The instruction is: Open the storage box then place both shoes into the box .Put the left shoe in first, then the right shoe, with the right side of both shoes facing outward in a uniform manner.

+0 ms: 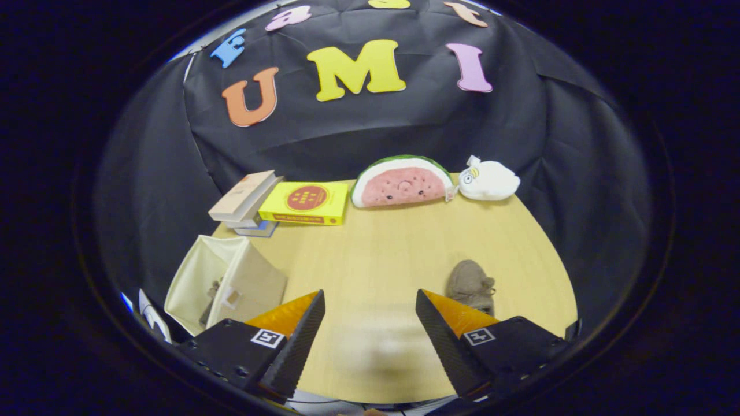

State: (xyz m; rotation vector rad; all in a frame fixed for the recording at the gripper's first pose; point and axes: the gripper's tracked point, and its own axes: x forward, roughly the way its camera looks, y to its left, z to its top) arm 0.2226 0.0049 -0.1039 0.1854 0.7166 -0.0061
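**A:** Status on the gripper (370, 323)?

**B:** Fingers spread wide, nothing between them, just bare table (376, 260) in the gap. It sits above the near edge of the table, looking across it.

**A:** Storage box?

**B:** The storage box (228, 283) is just beyond the left finger, at the table's left edge. Cream fabric, lid flap up, so it's open. One shoe (211, 300) is inside; I see a dark brownish shape low in the opening. Can't tell which shoe it is or which way it faces.

**A:** Other shoe?

**B:** The second shoe (471, 286) is on the table just beyond the right finger, partly hidden behind its tip. Grey-brown with laces. Not touching the finger as far as I can tell. Well apart from the box.

**A:** Anything else on the table?

**B:** Along the far edge: a stack of books (245, 202) behind the box, a yellow box (305, 202) beside them, a watermelon-slice plush (402, 182) at the middle, and a white plush (488, 180) just to its right. All against the black cloth wall (404, 133).
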